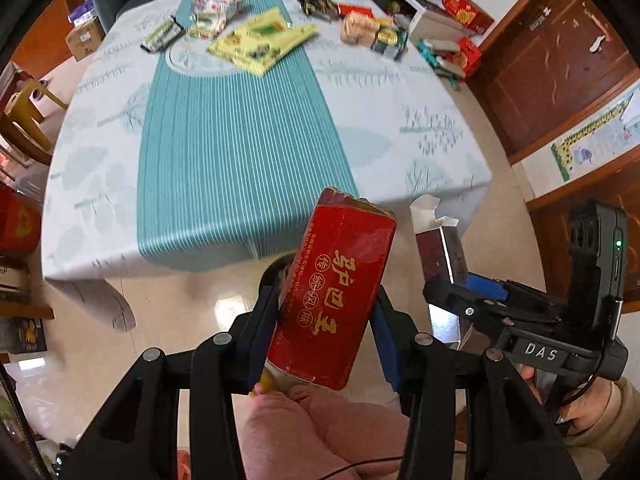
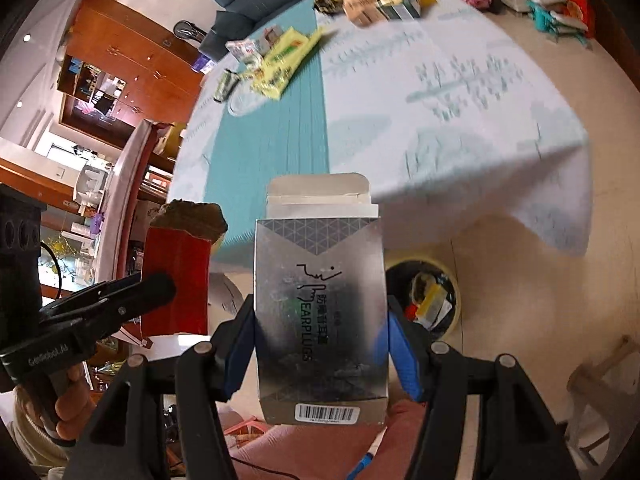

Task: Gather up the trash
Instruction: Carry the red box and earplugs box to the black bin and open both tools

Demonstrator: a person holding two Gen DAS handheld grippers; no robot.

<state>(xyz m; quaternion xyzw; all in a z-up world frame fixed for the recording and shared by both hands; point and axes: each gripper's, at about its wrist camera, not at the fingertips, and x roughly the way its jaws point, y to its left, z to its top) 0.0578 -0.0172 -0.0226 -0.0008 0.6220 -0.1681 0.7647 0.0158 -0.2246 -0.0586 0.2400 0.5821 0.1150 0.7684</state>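
Both grippers loaded, each clamped on one carton in front of the table.

The left gripper (image 1: 328, 312) grips a red carton (image 1: 334, 292), its blue pads pressed on both sides; the carton leans toward 1 o'clock and hides its lower end behind the linkage. The right gripper (image 2: 320, 340) clamps a silver earplug box (image 2: 320, 320), upright, top flap open. A yellow-rimmed bin (image 2: 454, 280) with wrappers inside sits on the floor at 3 o'clock of that box, partly hidden behind it. More litter, including a yellow wrapper (image 1: 260, 42), lies blurred at the far end of the table (image 1: 240, 140), at 12 o'clock.
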